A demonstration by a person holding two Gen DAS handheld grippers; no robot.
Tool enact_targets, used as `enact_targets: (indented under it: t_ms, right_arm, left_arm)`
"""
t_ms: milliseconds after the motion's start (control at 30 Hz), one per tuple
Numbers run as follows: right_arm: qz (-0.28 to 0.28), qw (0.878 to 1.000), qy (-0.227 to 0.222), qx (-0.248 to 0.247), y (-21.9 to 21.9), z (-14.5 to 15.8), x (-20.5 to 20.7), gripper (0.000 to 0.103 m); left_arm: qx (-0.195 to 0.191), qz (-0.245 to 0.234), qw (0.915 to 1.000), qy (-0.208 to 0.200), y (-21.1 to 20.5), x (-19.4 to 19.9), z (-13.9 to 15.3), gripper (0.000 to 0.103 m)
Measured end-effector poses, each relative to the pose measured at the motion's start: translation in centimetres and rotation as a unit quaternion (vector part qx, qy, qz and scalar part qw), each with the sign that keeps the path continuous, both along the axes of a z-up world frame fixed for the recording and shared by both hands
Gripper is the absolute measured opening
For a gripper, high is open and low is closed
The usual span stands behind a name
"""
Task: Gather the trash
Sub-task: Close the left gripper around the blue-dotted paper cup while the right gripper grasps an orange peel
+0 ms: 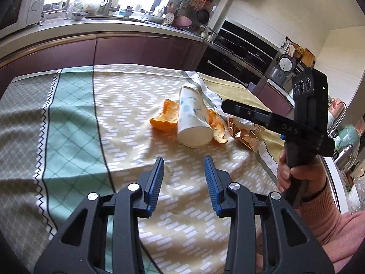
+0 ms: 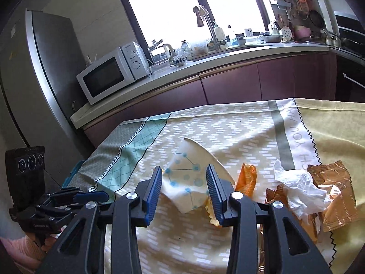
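Lying tipped on the tablecloth [image 1: 127, 105] among orange peel [image 1: 165, 116], paper cup [image 2: 189, 178] sits between right gripper [image 2: 184, 182] jaws, part-open, not pressing; left gripper [image 1: 184, 175] part-open, empty.

Table under a patterned tablecloth [image 1: 118, 105]. Paper cup [image 1: 194, 118] on its side, orange peel [image 1: 166, 117] touching it. Beside these, crumpled tissue [image 2: 298, 187] over brown wrappers [image 2: 335, 189].

Bare tablecloth [image 1: 75, 118] left, paper cup [image 1: 192, 118], orange peel [image 1: 166, 116] ahead
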State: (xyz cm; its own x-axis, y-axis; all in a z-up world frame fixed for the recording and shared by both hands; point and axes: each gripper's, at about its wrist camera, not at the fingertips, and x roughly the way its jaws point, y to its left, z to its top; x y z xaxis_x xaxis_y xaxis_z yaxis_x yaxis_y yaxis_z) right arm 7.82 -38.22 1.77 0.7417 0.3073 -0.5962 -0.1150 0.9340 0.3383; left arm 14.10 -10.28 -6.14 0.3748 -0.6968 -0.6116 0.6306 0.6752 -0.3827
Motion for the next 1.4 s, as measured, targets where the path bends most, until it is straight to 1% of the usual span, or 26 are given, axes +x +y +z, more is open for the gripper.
enact_targets:
  t_ms: [167,233,300,333,467,567,633,800,933,1000,1067,1167,1233,1300,1333,1400]
  right_arm:
    - [0.005,1.0,0.013,0.007,-0.8,-0.7,1.6,0.042]
    - [0.005,1.0,0.017,0.004,-0.8,-0.9,2.4,0.042]
    - [0.007,1.0,0.021,0.007,-1.0,-1.0,3.1,0.045]
    - [0.006,1.0,0.023,0.011,-1.1,-1.2,3.5,0.048]
    - [0.01,0.999,0.038,0.029,-1.5,-1.9,4.6,0.052]
    - [0.027,0.997,0.052,0.044,-1.3,-2.7,5.0,0.053]
    - [0.039,0.997,0.053,0.05,-1.0,-2.8,4.7,0.055]
    - [0.07,0.994,0.053,0.061,0.2,-2.7,3.2,0.054]
    - [0.093,0.992,0.051,0.068,1.6,-2.8,1.8,0.053]
    - [0.099,0.992,0.046,0.071,2.0,-2.7,1.4,0.053]
    - [0.102,0.991,0.043,0.078,2.3,-2.7,1.1,0.053]
    - [0.102,0.991,0.039,0.08,2.5,-2.7,1.0,0.052]
    - [0.099,0.99,0.041,0.087,2.5,-2.9,1.1,0.046]
    - [0.097,0.99,0.043,0.093,2.4,-3.1,1.2,0.046]
    - [0.095,0.99,0.043,0.091,2.4,-3.2,1.2,0.046]
    - [0.093,0.99,0.044,0.093,2.2,-3.3,1.0,0.046]
  left_arm:
    - [0.001,-0.014,0.9998,0.013,-2.1,0.4,-0.5,0.036]
    - [-0.002,-0.016,0.9997,0.017,-2.3,0.4,-0.4,0.036]
    - [-0.004,-0.017,0.9996,0.022,-2.7,0.7,-0.5,0.036]
    - [-0.005,-0.017,0.9995,0.025,-2.9,0.8,-0.6,0.037]
    - [-0.005,-0.015,0.9994,0.031,-3.0,1.0,-0.7,0.037]
    - [-0.004,-0.008,0.9995,0.032,-2.9,1.5,-0.8,0.038]
    - [-0.009,-0.001,0.9993,0.036,-2.4,1.8,-0.8,0.039]
    - [-0.017,0.012,0.9988,0.044,-0.9,2.2,-0.9,0.041]
    - [-0.018,0.015,0.9991,0.035,-0.3,2.3,-0.6,0.048]
    - [-0.009,0.013,0.9996,0.025,-0.3,2.3,-0.4,0.05]
    - [0.005,0.003,0.9999,0.015,-0.8,2.5,-0.3,0.054]
    - [0.027,-0.007,0.9996,0.008,-1.6,3.0,-0.4,0.055]
    - [0.035,-0.017,0.9991,0.015,-2.1,3.6,-0.8,0.055]
    - [0.038,-0.024,0.9987,0.026,-2.4,4.1,-1.3,0.055]
    - [0.036,-0.027,0.9984,0.034,-2.5,4.5,-1.6,0.058]
    - [0.025,-0.031,0.9978,0.052,-2.5,5.1,-2.0,0.058]
